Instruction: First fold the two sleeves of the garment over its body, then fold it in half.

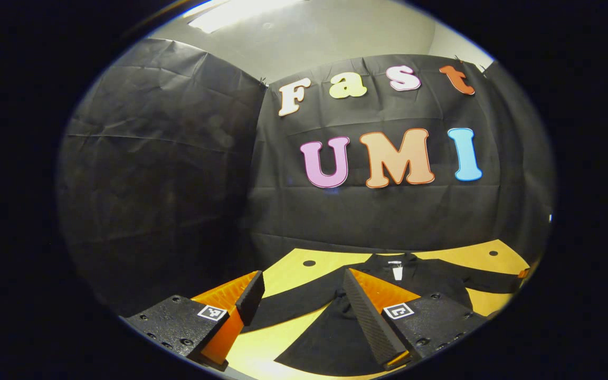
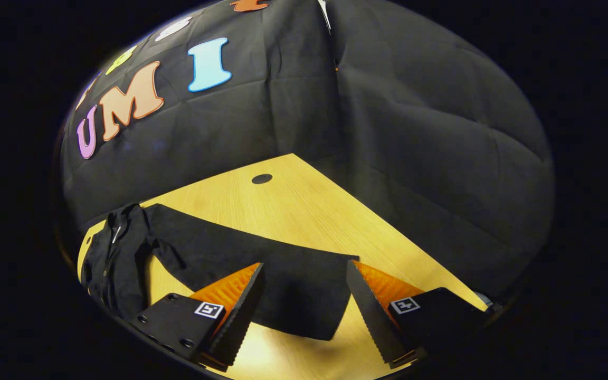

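On the wooden table (image 2: 304, 211) we see the black garment (image 1: 335, 338) lying flat, its soft matte fabric spread with both sleeves still stretched outward, neither folded over the body. From the left gripper view, one sleeve (image 1: 293, 306) runs as a long dark band toward the left, and the collar with a small white tag (image 1: 397, 272) sits at the far end near the wall. From the right gripper view we find the other sleeve (image 2: 262, 264) as a broad straight strip ending in a squared cuff, with the bunched body and neck farther left. Our left gripper (image 1: 304, 311) hovers above the garment near the first sleeve, its two ridged, wedge-shaped fingers spread wide and grasping nothing. Our right gripper (image 2: 304, 306) hovers over the cuff end of the other sleeve, fingers likewise parted and empty. We count two round dark holes in the smooth, grained tabletop, one (image 1: 309, 263) toward the left and one (image 1: 493, 253) toward the right.
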Demonstrator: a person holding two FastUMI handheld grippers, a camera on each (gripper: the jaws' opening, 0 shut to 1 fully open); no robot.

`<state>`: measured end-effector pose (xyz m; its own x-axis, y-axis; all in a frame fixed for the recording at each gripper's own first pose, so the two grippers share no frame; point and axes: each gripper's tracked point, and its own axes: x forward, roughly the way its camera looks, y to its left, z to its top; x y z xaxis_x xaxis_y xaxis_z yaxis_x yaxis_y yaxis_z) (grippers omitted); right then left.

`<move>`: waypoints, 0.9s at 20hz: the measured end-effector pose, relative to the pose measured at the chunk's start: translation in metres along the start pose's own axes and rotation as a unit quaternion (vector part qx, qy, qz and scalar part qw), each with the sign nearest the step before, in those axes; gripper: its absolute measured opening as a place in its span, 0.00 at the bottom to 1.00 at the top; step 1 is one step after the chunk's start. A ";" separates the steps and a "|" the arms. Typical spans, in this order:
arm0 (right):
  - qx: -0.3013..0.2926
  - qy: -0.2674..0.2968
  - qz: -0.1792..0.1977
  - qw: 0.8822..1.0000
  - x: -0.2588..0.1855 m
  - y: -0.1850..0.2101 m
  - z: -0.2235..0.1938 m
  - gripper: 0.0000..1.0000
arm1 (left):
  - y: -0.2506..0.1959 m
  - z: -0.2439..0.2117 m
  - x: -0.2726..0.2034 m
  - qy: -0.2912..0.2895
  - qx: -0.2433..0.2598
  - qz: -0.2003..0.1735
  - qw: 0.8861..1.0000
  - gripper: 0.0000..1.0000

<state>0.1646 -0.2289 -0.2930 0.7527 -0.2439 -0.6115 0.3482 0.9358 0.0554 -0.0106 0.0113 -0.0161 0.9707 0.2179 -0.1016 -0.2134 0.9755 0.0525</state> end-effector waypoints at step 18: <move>-0.042 0.024 -0.007 0.999 0.022 0.002 -0.029 0.76 | -0.028 -0.011 0.006 0.014 -0.001 -0.021 1.000 0.93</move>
<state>0.1656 -0.2248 -0.3290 0.7196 -0.2459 -0.6493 0.3079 0.9512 -0.0190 0.0003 -0.0147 -0.0291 0.9752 0.1777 -0.1319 -0.1731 0.9838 0.0460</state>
